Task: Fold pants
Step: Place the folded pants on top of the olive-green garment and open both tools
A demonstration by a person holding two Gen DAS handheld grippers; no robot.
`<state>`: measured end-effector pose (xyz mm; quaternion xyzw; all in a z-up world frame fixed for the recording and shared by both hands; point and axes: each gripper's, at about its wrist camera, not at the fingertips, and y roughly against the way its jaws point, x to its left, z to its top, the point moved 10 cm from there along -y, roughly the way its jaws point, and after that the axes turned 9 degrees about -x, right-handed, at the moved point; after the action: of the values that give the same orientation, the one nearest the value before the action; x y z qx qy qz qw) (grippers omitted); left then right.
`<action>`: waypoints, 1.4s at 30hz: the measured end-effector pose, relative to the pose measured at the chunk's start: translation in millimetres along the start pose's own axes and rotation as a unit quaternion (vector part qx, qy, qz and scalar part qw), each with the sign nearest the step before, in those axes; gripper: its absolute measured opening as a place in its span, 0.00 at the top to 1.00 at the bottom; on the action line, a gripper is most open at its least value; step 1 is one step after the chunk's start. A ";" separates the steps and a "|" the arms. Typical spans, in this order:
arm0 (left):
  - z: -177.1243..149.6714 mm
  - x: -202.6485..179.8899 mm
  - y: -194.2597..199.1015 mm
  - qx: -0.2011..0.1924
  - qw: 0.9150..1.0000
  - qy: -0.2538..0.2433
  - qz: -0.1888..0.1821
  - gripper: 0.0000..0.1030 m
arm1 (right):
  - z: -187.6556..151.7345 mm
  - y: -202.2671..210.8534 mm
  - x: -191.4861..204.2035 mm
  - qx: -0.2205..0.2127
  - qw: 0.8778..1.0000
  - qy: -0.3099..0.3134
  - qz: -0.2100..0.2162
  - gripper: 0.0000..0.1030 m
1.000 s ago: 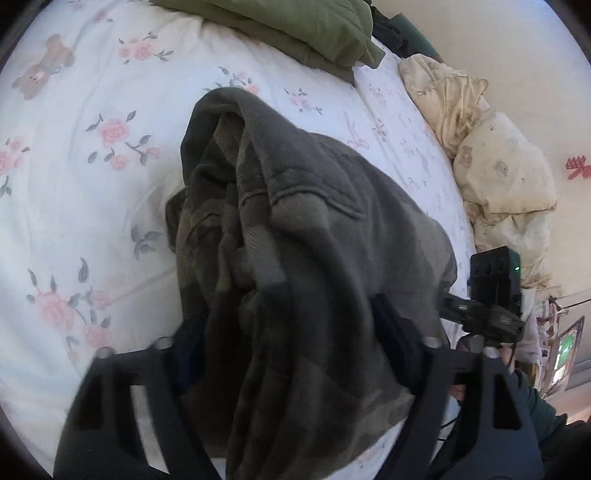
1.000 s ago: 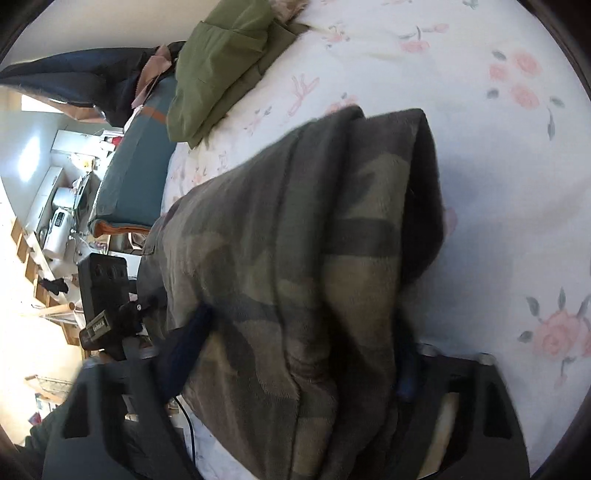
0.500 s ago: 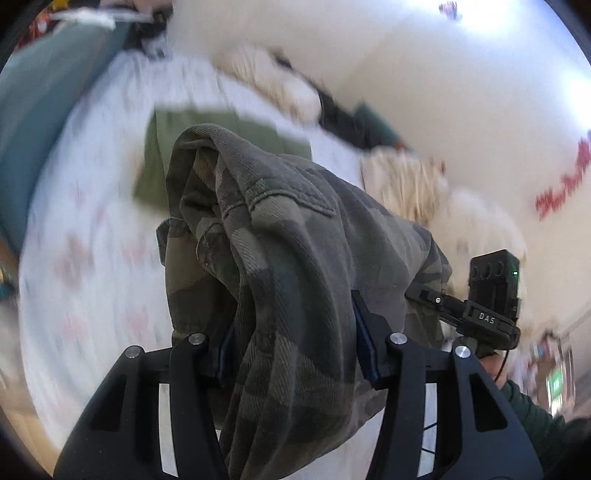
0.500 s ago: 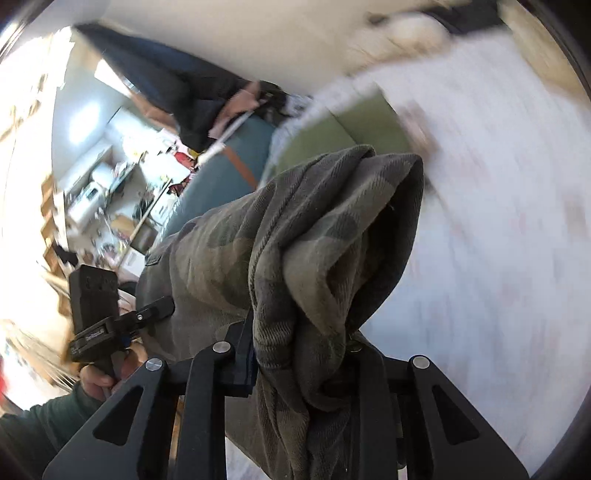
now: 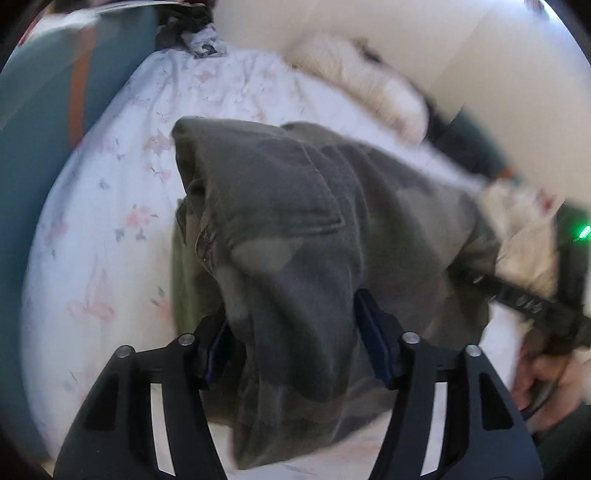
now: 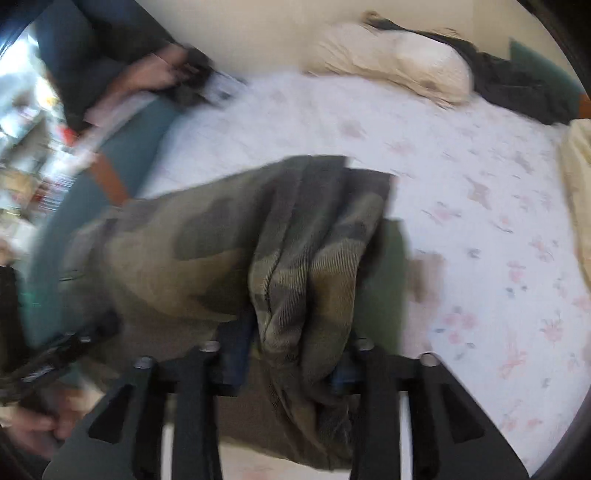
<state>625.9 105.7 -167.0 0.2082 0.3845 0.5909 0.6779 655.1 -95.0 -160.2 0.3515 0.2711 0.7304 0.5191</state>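
Centre of both wrist views: pants [image 5: 295, 229], camouflage pattern in green, grey and brown, folded into a thick bundle and carried above the bed [image 5: 110, 229]. Both frames are blurred.

Left gripper [image 5: 295, 339], lower centre of the left wrist view: black frame, blue pads. One thick fold of the pants runs between the pads and hangs below them toward the bottom edge. Jaws partly apart and opening, the fabric filling the gap; the right pad shows a thin gap at its upper end.

Right gripper [image 6: 295, 354], lower centre of the right wrist view: black frame, dark pads. A bunched fold with a visible seam sits between the pads, cloth draped over both fingertips. Jaws partly apart and opening, the bundle still between them.

Bed: white sheet with pink flower print, filling the background of both views.

Pillow [image 6: 399, 70], cream, upper centre-right of the right wrist view, against the wall [image 6: 258, 33].

Green cloth [image 6: 384, 280], flat on the sheet just behind the pants, mostly hidden.

Dark clothing [image 6: 517, 88], upper right of the right wrist view, beside the pillow.

Teal cushion [image 5: 33, 155] with a brown strap, left edge of the left wrist view.

Hand [image 5: 543, 384], lower right edge of the left wrist view, gripping the other device's handle.
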 end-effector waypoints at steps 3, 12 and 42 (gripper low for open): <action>8.1 1.4 -10.0 0.001 0.998 -0.055 0.027 0.34 | -2.1 -16.6 -19.0 0.001 0.999 0.000 -0.049 0.43; 6.6 38.3 60.5 -0.100 0.986 -0.078 0.107 0.05 | 8.3 31.3 -38.0 -0.036 0.998 0.014 -0.041 0.30; -264.0 -88.8 434.8 -0.240 0.967 0.012 0.081 0.01 | -286.3 431.5 62.8 -0.240 0.970 0.022 -0.002 0.00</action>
<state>144.0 68.3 14.8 0.0627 0.2215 0.7212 0.6534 169.1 -179.8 9.3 0.1992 0.0999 0.7806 0.5840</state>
